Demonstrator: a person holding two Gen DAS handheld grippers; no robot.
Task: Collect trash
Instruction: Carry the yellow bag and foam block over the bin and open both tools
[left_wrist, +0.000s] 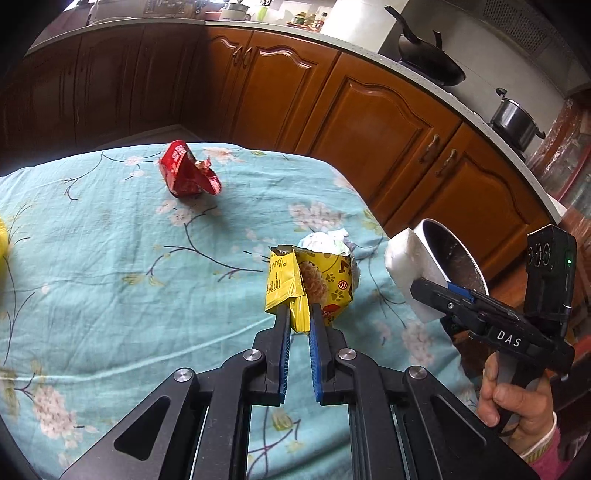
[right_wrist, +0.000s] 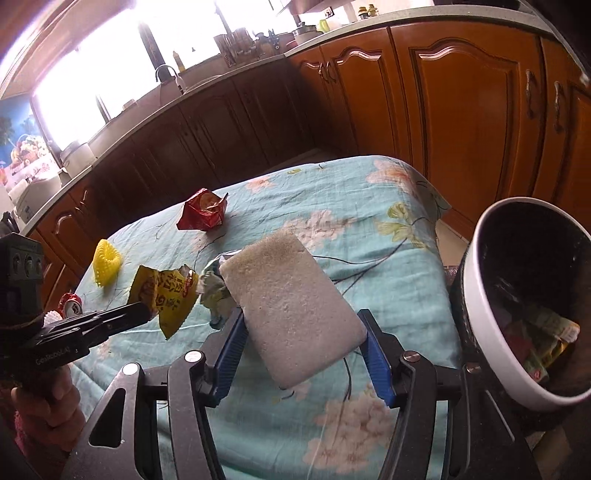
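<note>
My left gripper (left_wrist: 299, 310) is shut on a torn yellow snack wrapper (left_wrist: 314, 280), held just above the floral tablecloth (left_wrist: 110, 277). From the right wrist view the same wrapper (right_wrist: 166, 295) hangs from the left gripper (right_wrist: 144, 310). My right gripper (right_wrist: 301, 317) is shut on a white foam block (right_wrist: 291, 306), pads pressing both long sides. A white-rimmed trash bin (right_wrist: 491, 350) with wrappers inside stands just off the table's right edge. A crumpled red wrapper (left_wrist: 186, 173) lies at the far side.
Crumpled white paper (right_wrist: 218, 291) lies behind the foam block. A yellow foam fruit net (right_wrist: 107, 262) and a red can (right_wrist: 72, 304) sit at the table's left. Wooden cabinets (left_wrist: 369, 122) run close behind and right of the table, with pots on the counter.
</note>
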